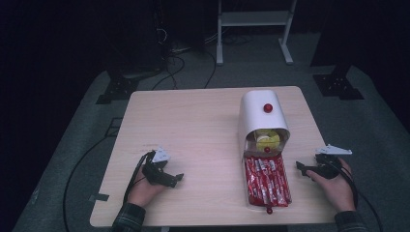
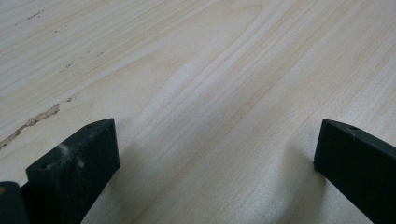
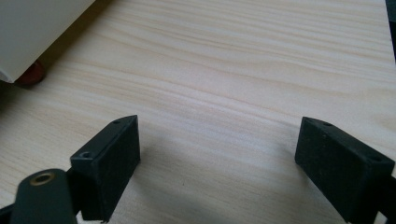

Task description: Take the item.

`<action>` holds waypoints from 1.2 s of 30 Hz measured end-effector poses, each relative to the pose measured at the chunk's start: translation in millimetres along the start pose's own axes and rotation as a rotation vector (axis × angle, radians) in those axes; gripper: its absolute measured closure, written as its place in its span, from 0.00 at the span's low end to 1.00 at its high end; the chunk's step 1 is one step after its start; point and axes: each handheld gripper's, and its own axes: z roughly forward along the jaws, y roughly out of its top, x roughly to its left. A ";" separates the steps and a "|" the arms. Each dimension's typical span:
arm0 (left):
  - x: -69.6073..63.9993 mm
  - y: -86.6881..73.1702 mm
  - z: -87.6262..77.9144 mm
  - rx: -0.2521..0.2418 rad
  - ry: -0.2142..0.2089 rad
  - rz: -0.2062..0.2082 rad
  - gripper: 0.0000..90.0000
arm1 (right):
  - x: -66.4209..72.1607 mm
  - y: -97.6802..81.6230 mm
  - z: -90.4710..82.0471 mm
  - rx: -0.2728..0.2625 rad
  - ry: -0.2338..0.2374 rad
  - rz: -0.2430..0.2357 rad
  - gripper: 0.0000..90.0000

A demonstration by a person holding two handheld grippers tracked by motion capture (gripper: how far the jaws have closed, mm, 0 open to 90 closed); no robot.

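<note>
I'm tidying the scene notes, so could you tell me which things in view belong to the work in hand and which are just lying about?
In the job:
- white box, its drawer pulled out
- red packets in that drawer
- left gripper, right gripper, both open and empty

Lying about:
- white frame on the floor
- floor cables

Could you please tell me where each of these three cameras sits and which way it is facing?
High view: above the person's side, looking forward and down on the table; both hands, left gripper, right gripper and white box show.
Left gripper view: on the left gripper, looking along its open jaws at bare wood.
Right gripper view: on the right gripper, jaws open, facing the tabletop and the box's corner.
Shared: the box appears in the high and right gripper views.
</note>
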 end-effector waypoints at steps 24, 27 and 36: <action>-0.1 0.4 1.1 -0.007 0.007 -0.009 0.00 | 2.1 4.0 -0.8 0.002 0.025 -0.015 0.24; -0.2 0.3 1.0 -0.006 0.007 -0.008 0.00 | 2.2 4.4 -2.7 -0.005 0.030 -0.013 0.25; -0.2 0.3 0.9 -0.006 0.007 -0.008 0.00 | 5.9 7.6 -8.4 -0.016 0.040 -0.011 0.25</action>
